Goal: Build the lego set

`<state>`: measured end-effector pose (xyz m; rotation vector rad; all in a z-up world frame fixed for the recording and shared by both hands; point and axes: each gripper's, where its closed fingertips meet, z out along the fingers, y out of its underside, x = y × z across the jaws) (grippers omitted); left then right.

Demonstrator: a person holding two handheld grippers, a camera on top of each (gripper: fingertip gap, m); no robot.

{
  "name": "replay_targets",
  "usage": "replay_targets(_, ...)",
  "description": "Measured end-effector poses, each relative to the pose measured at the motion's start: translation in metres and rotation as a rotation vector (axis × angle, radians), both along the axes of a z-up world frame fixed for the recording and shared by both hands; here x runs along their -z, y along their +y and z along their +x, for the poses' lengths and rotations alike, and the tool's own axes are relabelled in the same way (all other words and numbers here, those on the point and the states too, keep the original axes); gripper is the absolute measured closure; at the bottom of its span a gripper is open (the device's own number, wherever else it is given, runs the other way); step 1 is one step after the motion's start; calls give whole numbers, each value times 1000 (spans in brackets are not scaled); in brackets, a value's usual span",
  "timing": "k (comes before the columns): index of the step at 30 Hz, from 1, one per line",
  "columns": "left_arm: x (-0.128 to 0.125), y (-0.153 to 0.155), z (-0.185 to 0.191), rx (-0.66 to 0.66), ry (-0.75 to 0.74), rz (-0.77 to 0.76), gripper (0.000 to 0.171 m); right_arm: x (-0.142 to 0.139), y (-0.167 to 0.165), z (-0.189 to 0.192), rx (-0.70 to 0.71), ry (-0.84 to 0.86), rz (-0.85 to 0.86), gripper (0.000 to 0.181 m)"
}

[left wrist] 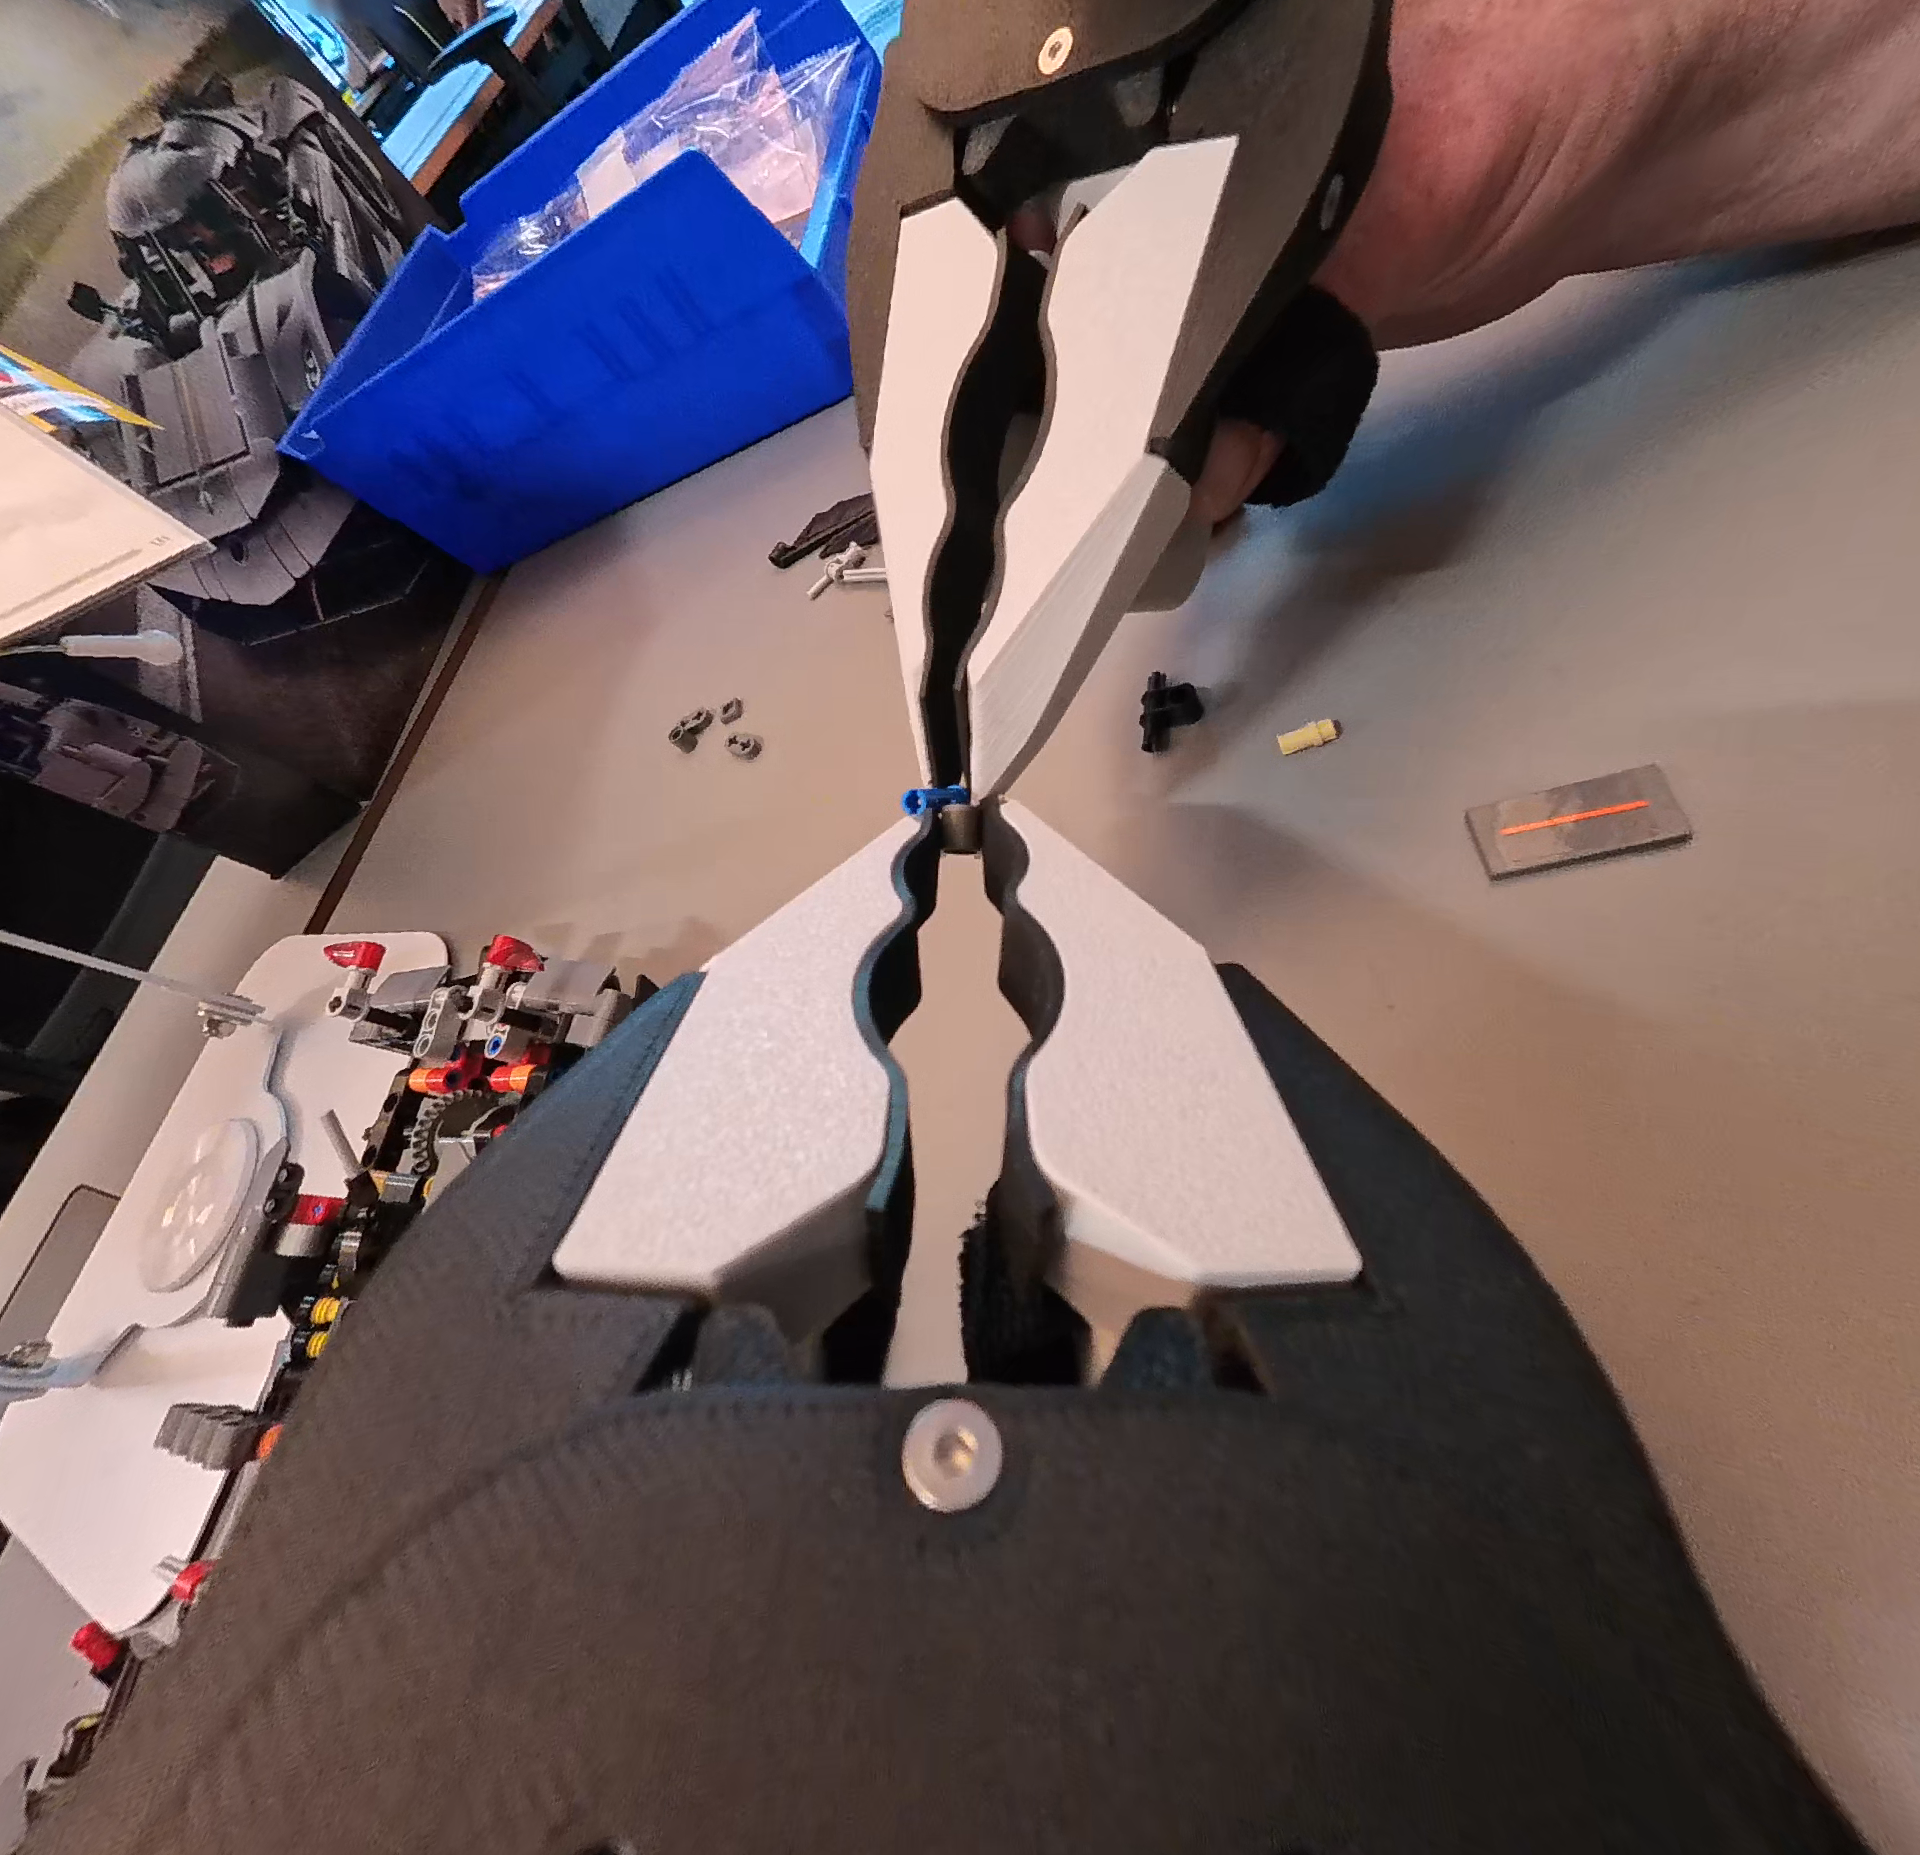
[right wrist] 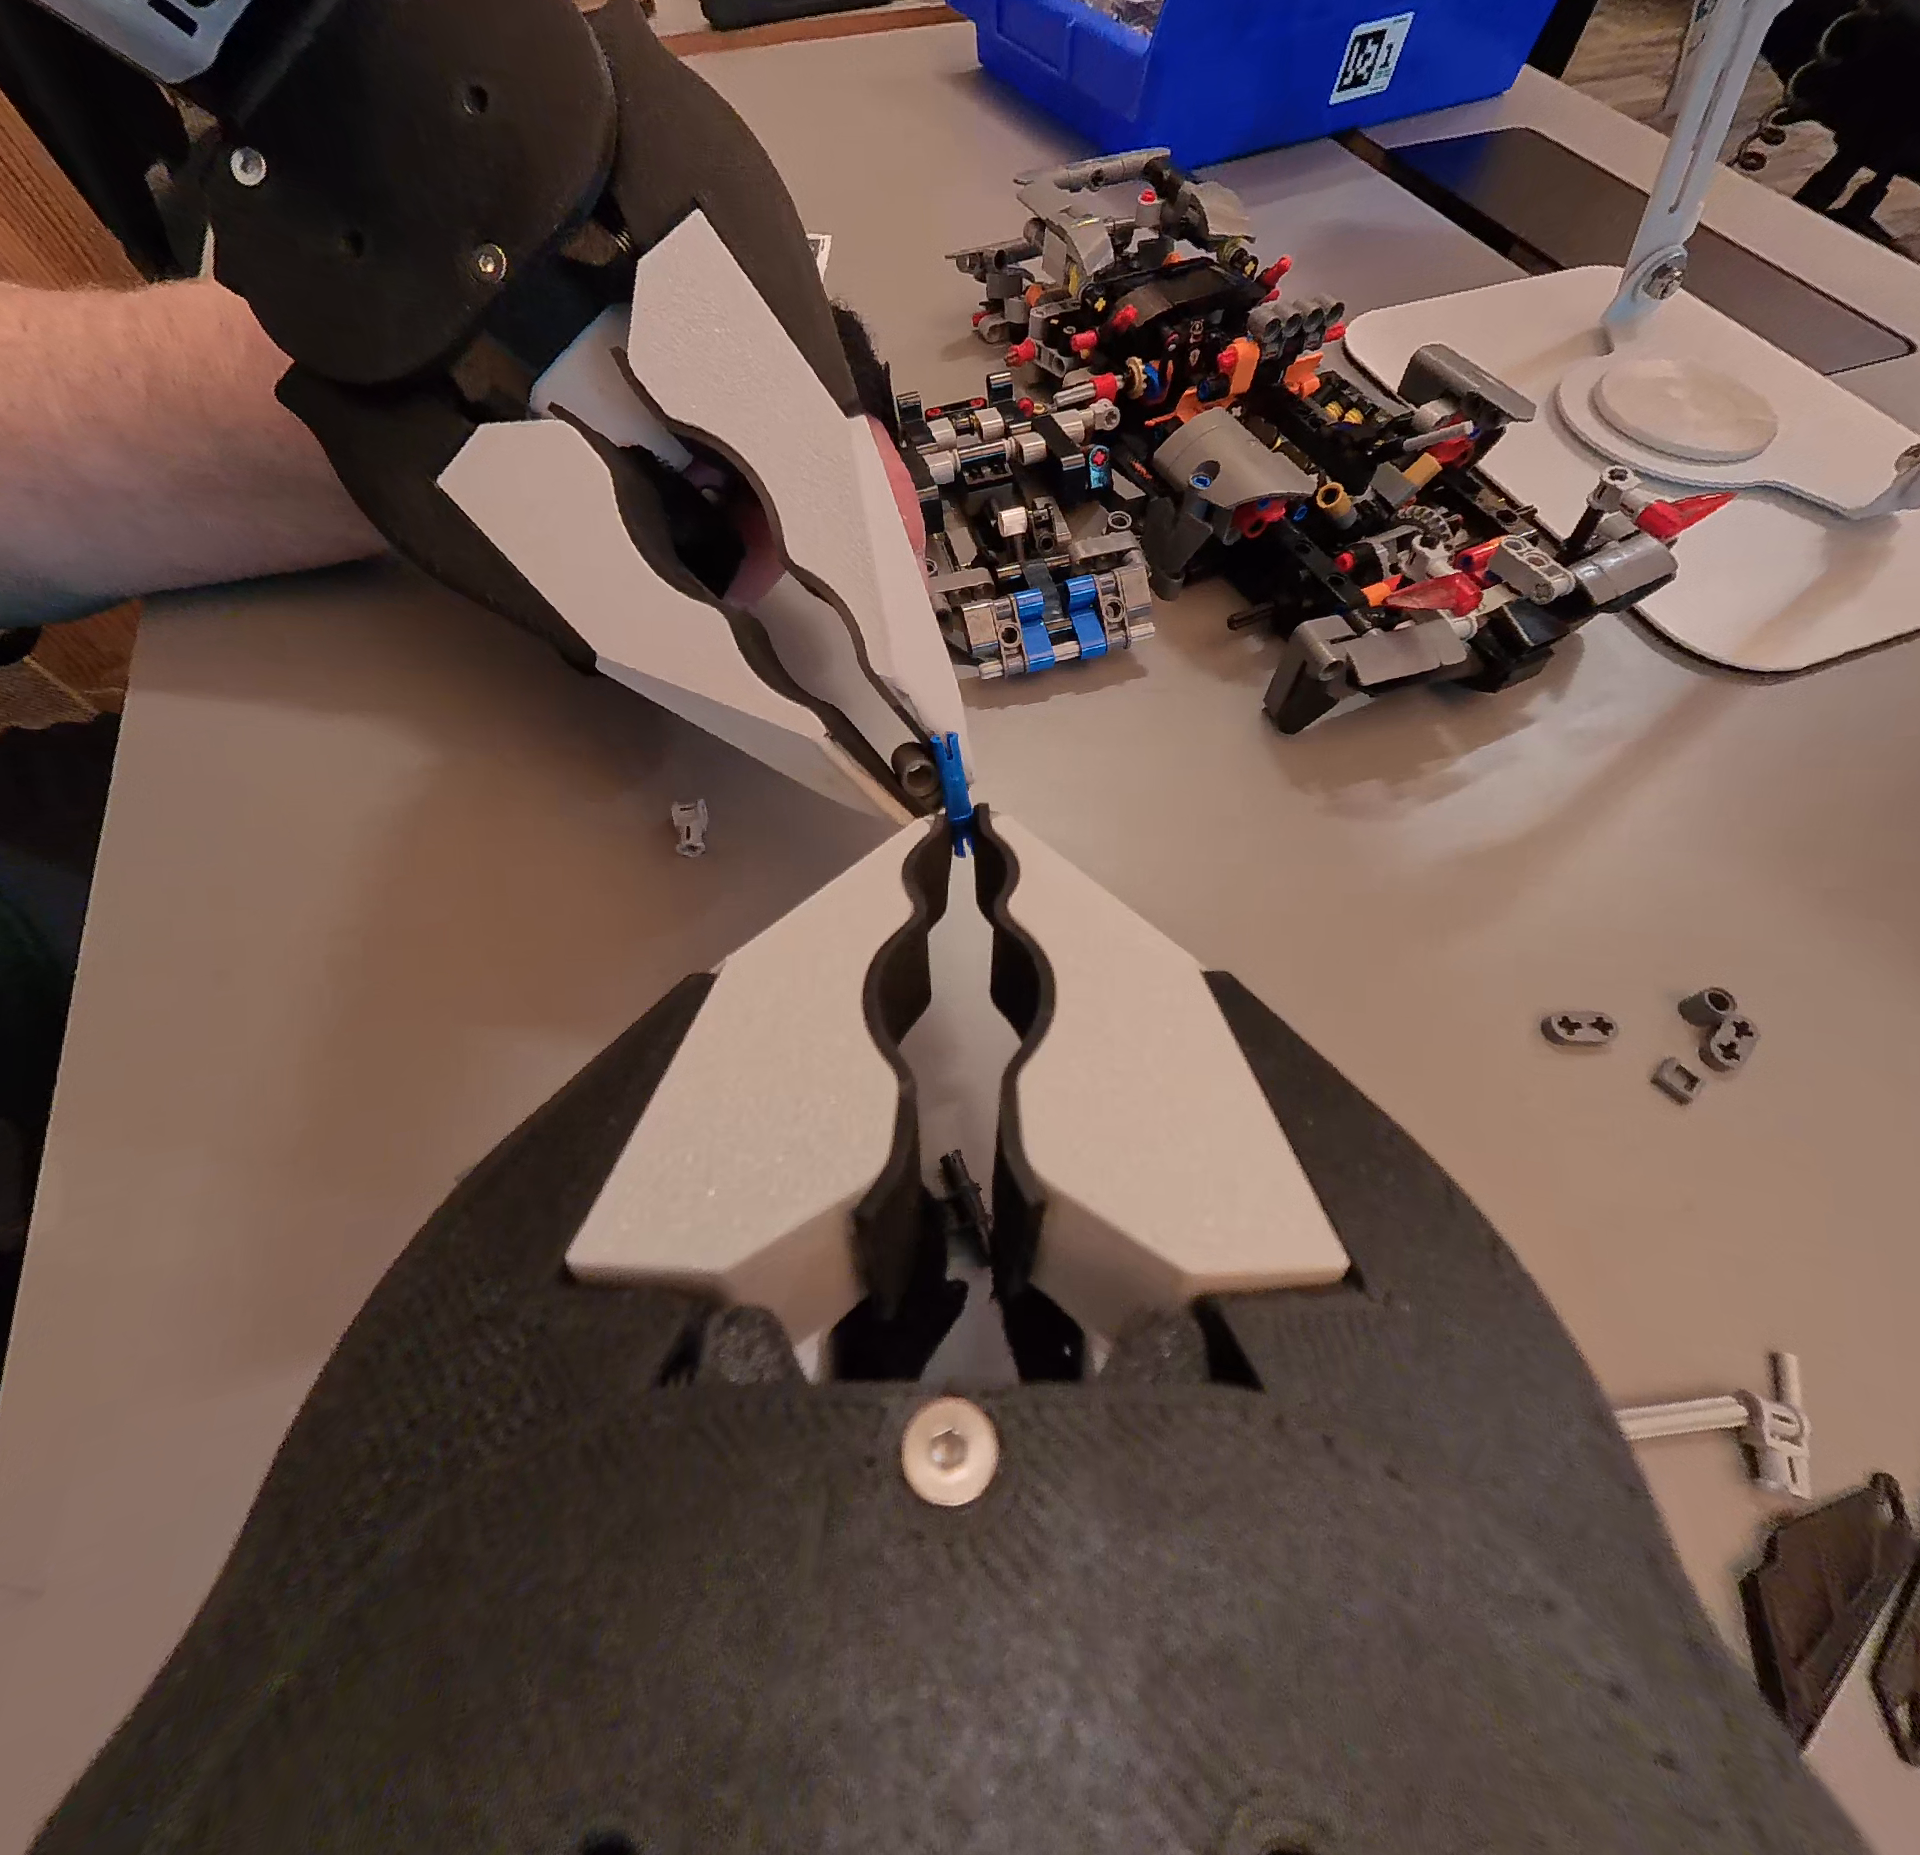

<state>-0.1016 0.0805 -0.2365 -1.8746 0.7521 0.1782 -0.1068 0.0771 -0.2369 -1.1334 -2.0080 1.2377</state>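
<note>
My left gripper (left wrist: 961, 841) is shut on a small dark grey connector (left wrist: 962, 829). My right gripper (right wrist: 964, 837) is shut on a blue pin (right wrist: 952, 789). The two grippers meet tip to tip above the table. The blue pin touches the grey connector (right wrist: 914, 766) and seems to sit partly in its hole. In the left wrist view the right gripper (left wrist: 954, 782) comes down from above with the blue pin (left wrist: 930, 799). In the right wrist view the left gripper (right wrist: 920, 782) comes in from the upper left. The part-built Lego car (right wrist: 1247, 455) lies on the table beyond them; it also shows in the left wrist view (left wrist: 447, 1078).
A blue bin (left wrist: 582, 351) with plastic bags stands at the back beside the set's box (left wrist: 208, 351). Small grey pieces (right wrist: 1704, 1047), a black pin (left wrist: 1169, 709), a tan pin (left wrist: 1307, 737), a grey tile with an orange line (left wrist: 1574, 820) and a white stand base (right wrist: 1714, 517) lie on the table. Both grippers' tips are roughly 15 cm from the part-built Lego car (right wrist: 1247, 455).
</note>
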Motion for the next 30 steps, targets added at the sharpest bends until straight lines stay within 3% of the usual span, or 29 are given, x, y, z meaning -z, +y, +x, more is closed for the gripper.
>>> replay_targets(30,-6,2,1,5,-56,33,166,-6,2,1,6,20,-23,180)
